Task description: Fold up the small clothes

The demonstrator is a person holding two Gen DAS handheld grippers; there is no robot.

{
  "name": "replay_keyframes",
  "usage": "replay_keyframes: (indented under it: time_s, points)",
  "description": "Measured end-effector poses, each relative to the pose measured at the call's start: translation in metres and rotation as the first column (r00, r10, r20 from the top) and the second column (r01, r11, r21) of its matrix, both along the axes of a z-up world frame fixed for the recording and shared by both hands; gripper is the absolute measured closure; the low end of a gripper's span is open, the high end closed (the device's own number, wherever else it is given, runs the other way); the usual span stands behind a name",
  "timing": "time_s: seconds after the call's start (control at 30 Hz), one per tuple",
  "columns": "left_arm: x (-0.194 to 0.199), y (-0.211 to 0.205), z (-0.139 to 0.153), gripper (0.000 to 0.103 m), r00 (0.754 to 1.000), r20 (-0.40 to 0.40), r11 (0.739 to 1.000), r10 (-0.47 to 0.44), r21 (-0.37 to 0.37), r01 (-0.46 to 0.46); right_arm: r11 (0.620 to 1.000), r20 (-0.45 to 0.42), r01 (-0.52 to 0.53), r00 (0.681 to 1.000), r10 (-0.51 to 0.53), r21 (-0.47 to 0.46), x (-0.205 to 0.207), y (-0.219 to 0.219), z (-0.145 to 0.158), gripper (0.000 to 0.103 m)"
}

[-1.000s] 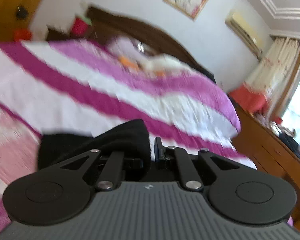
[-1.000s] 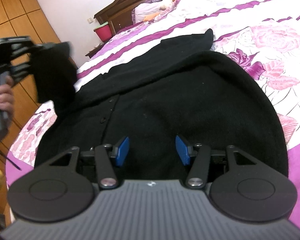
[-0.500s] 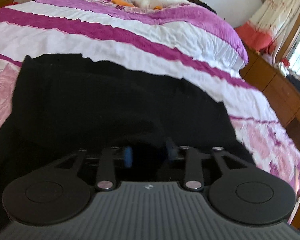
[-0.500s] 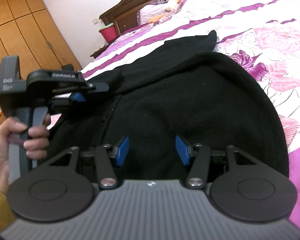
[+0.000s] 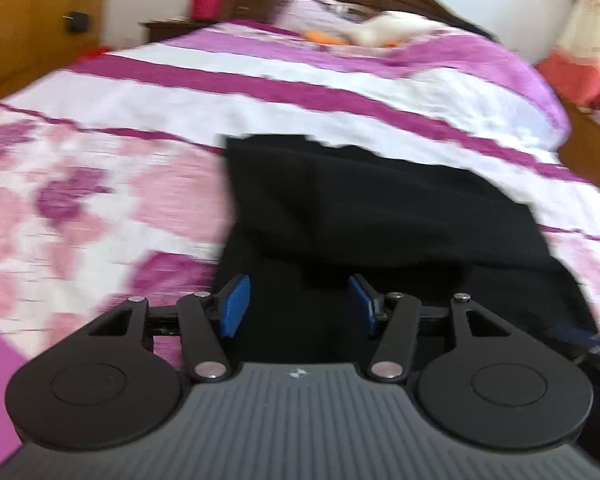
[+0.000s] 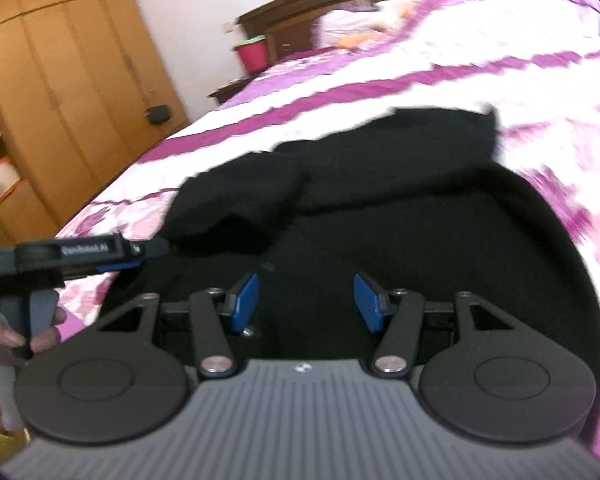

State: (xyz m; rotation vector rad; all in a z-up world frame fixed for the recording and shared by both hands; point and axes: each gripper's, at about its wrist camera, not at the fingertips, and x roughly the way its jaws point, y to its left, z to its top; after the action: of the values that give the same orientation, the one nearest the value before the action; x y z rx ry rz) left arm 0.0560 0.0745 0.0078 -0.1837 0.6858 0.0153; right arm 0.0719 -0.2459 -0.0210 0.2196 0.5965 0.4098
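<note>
On the bed (image 5: pixel 300 92) the black garment (image 5: pixel 380 208) lies with one part seemingly folded inward, more folds remaining, while the left gripper (image 5: pixel 298 306), jaws just opened, and right gripper (image 6: pixel 306 304) hover spread and empty.

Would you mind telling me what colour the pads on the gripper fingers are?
Blue pads on black fingers, clearest in the right wrist view.

The left gripper (image 5: pixel 298 304), its blue fingers (image 5: pixel 234 306) having just been opening with nothing clamped between them, hung over a black garment (image 5: pixel 380 216) lying on the bed (image 5: pixel 100 208), whose cover was pink, white and purple.
</note>
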Motion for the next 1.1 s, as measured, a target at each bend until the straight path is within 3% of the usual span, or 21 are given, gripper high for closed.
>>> replay_keyframes:
  time_s: [0.1,0.33,0.53,0.7,0.8,0.87,1.0,1.1]
  points:
    - [-0.001,0.017,0.001,0.042,0.996,0.001,0.993,0.087,0.077,-0.087,0.997,0.035,-0.067,0.997,0.068,-0.023,0.017,0.03,0.016,0.046]
    - [0.018,0.045,-0.02,0.042,0.986,-0.061,0.987,0.155,0.057,-0.151,0.971,0.037,-0.219,0.974,0.224,-0.099,0.063,0.113,0.023,0.047]
    - [0.024,0.034,-0.027,0.036,0.99,-0.037,0.985,0.135,0.114,-0.13,0.949,0.024,-0.202,0.977,0.214,-0.243,0.089,0.161,0.001,0.048]
    - [0.022,0.032,-0.029,0.034,0.992,-0.028,0.985,0.126,0.123,-0.122,0.946,0.031,-0.164,0.983,0.18,-0.28,0.095,0.154,-0.014,0.051]
    - [0.023,0.031,-0.031,0.034,0.992,-0.026,0.984,0.124,0.13,-0.12,0.949,0.04,-0.154,0.985,0.171,-0.274,0.095,0.146,-0.014,0.078]
    - [0.023,0.031,-0.031,0.033,0.992,-0.023,0.984,0.123,0.132,-0.119,0.964,0.048,-0.143,0.986,0.157,-0.225,0.095,0.138,-0.008,0.082]
    - [0.024,0.03,-0.034,0.031,0.994,-0.023,0.983,0.111,0.147,-0.106,0.985,0.135,-0.059,0.987,0.081,-0.16,0.085,0.109,0.017,0.085]
    - [0.024,0.03,-0.034,0.03,0.994,-0.018,0.984,0.108,0.147,-0.104,0.997,0.149,0.015,0.989,-0.003,-0.082,0.081,0.074,0.028,0.085]
